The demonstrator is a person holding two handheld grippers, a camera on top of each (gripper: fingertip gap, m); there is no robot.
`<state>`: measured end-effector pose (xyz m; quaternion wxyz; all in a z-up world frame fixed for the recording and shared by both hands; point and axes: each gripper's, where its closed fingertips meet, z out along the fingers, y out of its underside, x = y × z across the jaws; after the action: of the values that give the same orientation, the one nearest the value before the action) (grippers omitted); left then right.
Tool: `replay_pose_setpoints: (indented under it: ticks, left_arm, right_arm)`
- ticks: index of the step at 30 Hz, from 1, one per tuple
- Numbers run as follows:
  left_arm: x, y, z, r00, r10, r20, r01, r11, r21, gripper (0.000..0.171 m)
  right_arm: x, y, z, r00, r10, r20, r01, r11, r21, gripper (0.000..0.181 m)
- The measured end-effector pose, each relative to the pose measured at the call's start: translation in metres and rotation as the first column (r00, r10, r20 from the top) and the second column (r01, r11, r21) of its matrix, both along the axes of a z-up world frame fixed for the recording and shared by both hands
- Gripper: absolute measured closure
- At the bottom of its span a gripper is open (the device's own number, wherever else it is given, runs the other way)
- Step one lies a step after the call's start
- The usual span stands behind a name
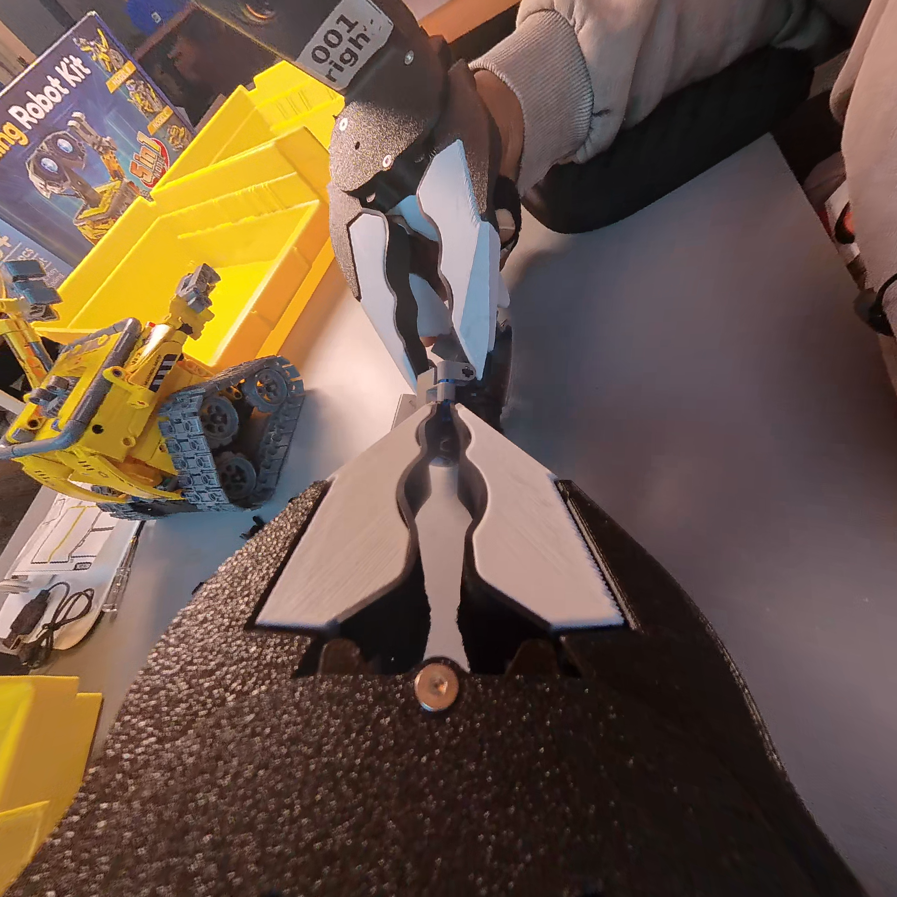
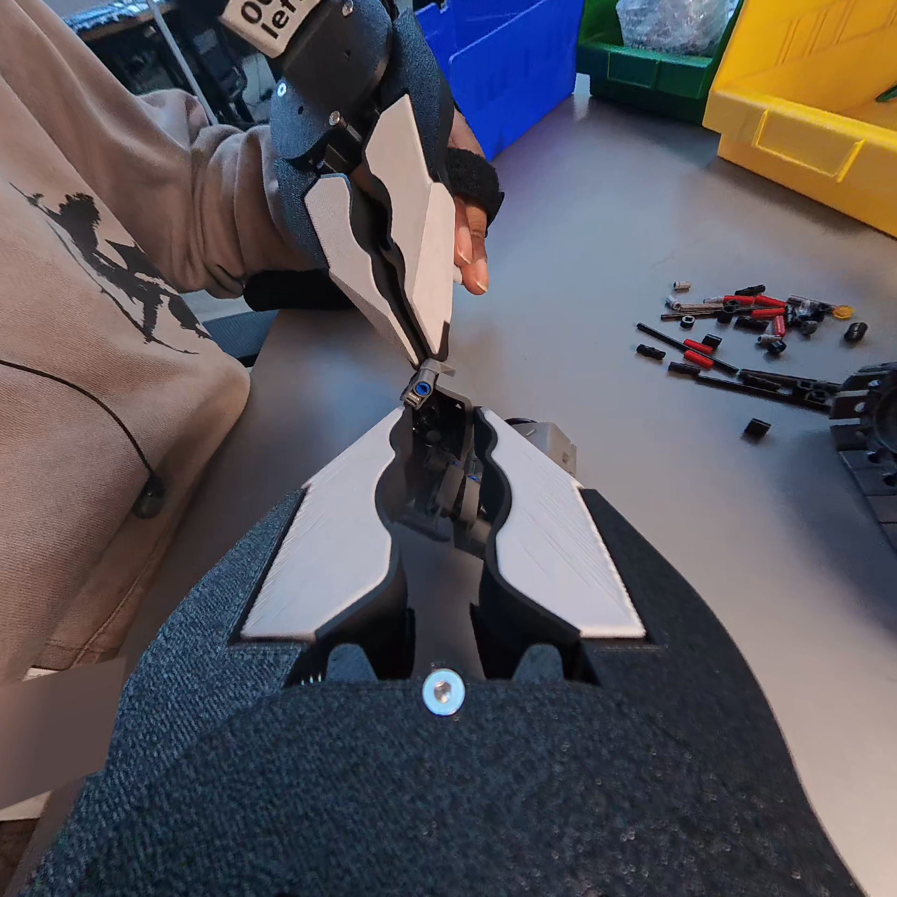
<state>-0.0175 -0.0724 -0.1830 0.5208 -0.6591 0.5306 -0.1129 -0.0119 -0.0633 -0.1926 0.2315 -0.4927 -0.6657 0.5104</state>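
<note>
My left gripper (image 1: pixel 439 407) is shut on a small grey connector with a blue pin (image 1: pixel 454 377), held above the grey table (image 1: pixel 679 437). My right gripper (image 1: pixel 449 361) comes in from above, and its tips meet that connector. In the right wrist view, my right gripper (image 2: pixel 439 412) is shut on a grey and black brick assembly (image 2: pixel 446 466) between its fingers. There my left gripper (image 2: pixel 429 357) presses the connector (image 2: pixel 421 387) against the assembly's top end. The join between the two parts is partly hidden.
A yellow tracked brick vehicle (image 1: pixel 145 427), yellow bins (image 1: pixel 233 218), a kit box (image 1: pixel 73 136), an instruction sheet (image 1: pixel 73 539) and a cable (image 1: pixel 43 611) lie on one side. Loose red and black parts (image 2: pixel 752 320), a track piece (image 2: pixel 869 427) and blue (image 2: pixel 509 63), green (image 2: pixel 645 68) and yellow (image 2: pixel 815 111) bins lie on the other. Less than 4 cm separates the two grippers' tips. It is some 15 cm from my right tips to the track piece (image 2: pixel 869 427). Seen from the left wrist view (image 1: pixel 251 489) as well.
</note>
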Motion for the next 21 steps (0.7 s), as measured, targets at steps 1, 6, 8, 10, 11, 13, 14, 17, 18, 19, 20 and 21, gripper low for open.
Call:
replay_pose_setpoints:
  ticks: [1,6,8,10,11,13,14,17,18,19,20,21]
  left_arm:
    - [0.0,0.0,0.001,1.0,-0.002,0.004,0.002,1.0,-0.005,0.17]
    - [-0.028,0.001,0.001,0.997,0.061,0.039,-0.058,0.996,-0.062,0.17]
    - [-0.037,0.002,-0.002,0.996,0.077,0.05,-0.073,0.994,-0.075,0.17]
    - [-0.031,0.002,-0.004,0.996,0.061,0.06,-0.055,0.994,-0.092,0.17]
    - [-0.028,0.003,-0.004,0.997,0.055,0.057,-0.05,0.994,-0.094,0.17]
    - [-0.021,0.003,-0.004,0.998,0.04,0.057,-0.034,0.994,-0.103,0.17]
    - [-0.017,0.002,-0.004,0.997,0.033,0.065,-0.026,0.994,-0.108,0.17]
    - [-0.005,-0.001,-0.004,0.997,0.012,0.075,-0.003,0.993,-0.117,0.17]
    - [-0.003,-0.001,-0.006,0.998,0.008,0.065,0.0,0.993,-0.115,0.17]
    - [-0.002,-0.001,-0.007,0.998,0.008,0.055,-0.001,0.993,-0.116,0.17]
    - [-0.002,-0.001,-0.008,0.998,0.008,0.055,-0.002,0.993,-0.118,0.171]
    - [0.0,-0.002,-0.008,0.998,0.006,0.063,0.002,0.992,-0.126,0.171]
  right_arm:
    - [0.0,0.0,0.001,1.0,0.004,-0.005,-0.004,1.0,-0.011,0.156]
    - [0.017,0.03,-0.008,0.998,-0.068,0.005,0.067,0.997,0.049,0.181]
    - [0.017,0.032,-0.006,0.996,-0.092,-0.017,0.093,0.99,0.106,0.181]
    - [0.007,0.031,0.001,0.991,-0.124,-0.057,0.131,0.98,0.147,0.165]
    - [0.004,0.025,0.004,0.992,-0.108,-0.058,0.116,0.981,0.155,0.156]
    - [-0.002,0.014,0.01,0.993,-0.083,-0.085,0.097,0.979,0.182,0.149]
    - [-0.005,0.011,0.008,0.993,-0.078,-0.088,0.096,0.971,0.218,0.148]
    - [-0.011,-0.002,-0.004,0.997,-0.031,-0.066,0.053,0.933,0.357,0.148]
    - [-0.012,-0.005,-0.007,0.998,-0.021,-0.059,0.042,0.92,0.389,0.147]
    - [-0.012,-0.005,-0.01,0.999,-0.015,-0.052,0.035,0.906,0.422,0.148]
    - [-0.012,-0.005,-0.012,0.999,-0.012,-0.047,0.032,0.895,0.446,0.148]
    - [-0.012,-0.006,-0.013,0.999,-0.007,-0.046,0.027,0.89,0.455,0.148]
